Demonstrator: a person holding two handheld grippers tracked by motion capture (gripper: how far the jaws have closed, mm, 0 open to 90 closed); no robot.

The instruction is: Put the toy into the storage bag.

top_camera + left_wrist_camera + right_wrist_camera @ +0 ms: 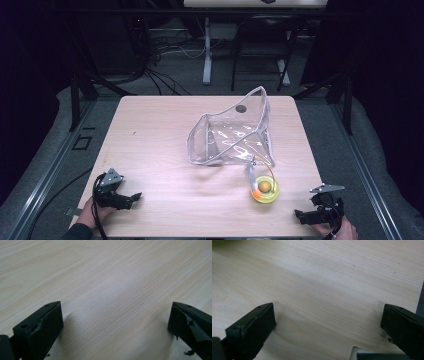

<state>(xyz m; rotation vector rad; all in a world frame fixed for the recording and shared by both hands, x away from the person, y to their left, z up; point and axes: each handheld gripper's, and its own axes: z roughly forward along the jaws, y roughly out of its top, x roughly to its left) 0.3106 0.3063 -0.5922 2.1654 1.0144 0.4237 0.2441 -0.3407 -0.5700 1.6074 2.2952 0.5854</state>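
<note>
Nothing begun, I judge: left gripper (131,198) and right gripper (301,216) released at lower corners; pouch (231,134) and ball (264,187) untouched mid-surface (150,150).

Black claws (131,199), grey plates, dark sleeve (80,232)

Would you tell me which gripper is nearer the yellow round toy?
Right. The right gripper sits just beyond the toy; the left gripper is across the table.
</note>
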